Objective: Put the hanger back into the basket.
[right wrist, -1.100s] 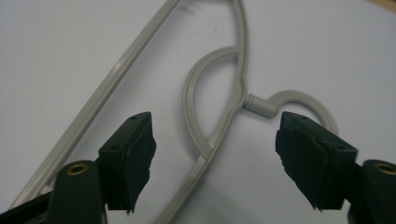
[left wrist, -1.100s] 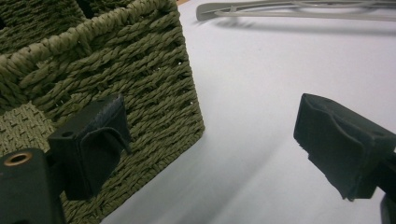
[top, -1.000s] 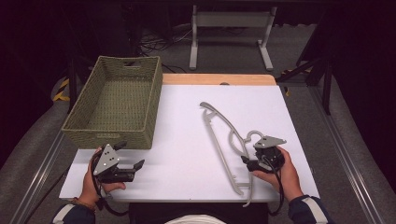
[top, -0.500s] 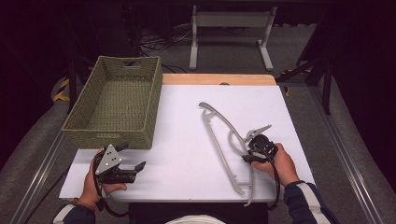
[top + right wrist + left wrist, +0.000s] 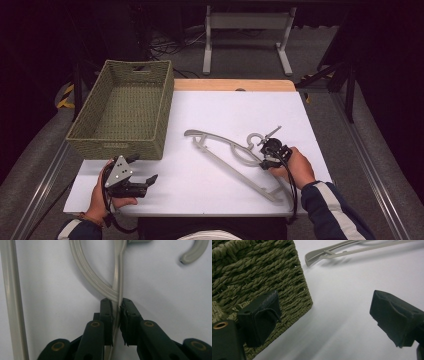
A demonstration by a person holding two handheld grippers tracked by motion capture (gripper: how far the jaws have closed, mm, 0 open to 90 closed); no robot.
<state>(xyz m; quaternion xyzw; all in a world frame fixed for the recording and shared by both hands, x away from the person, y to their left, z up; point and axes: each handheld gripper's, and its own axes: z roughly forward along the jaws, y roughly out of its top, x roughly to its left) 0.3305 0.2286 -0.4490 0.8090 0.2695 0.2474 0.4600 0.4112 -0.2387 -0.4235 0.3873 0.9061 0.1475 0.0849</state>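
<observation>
A grey plastic hanger (image 5: 235,171) lies slantwise on the white table (image 5: 225,107), right of the middle, its hook (image 5: 254,141) pointing to the far side. My right gripper (image 5: 265,158) is shut on the hanger's upper arm just beside the hook; in the right gripper view the hanger arm (image 5: 119,277) runs up from between the pressed jaws of my right gripper (image 5: 117,308). A woven green basket (image 5: 125,107) stands at the table's left. My left gripper (image 5: 142,169) rests open by the basket's near right corner, and in its own view my left gripper (image 5: 324,312) has nothing between its jaws.
The basket's corner (image 5: 249,277) sits close beside the left jaw, and the hanger's far tip (image 5: 322,253) lies beyond it. A wooden strip (image 5: 235,85) edges the table's far side. A metal stand (image 5: 245,30) is on the floor behind.
My right gripper moved forward and left onto the hanger and shut on it by the hook. The hanger has swung, its far end now nearer the basket. The left gripper stayed put.
</observation>
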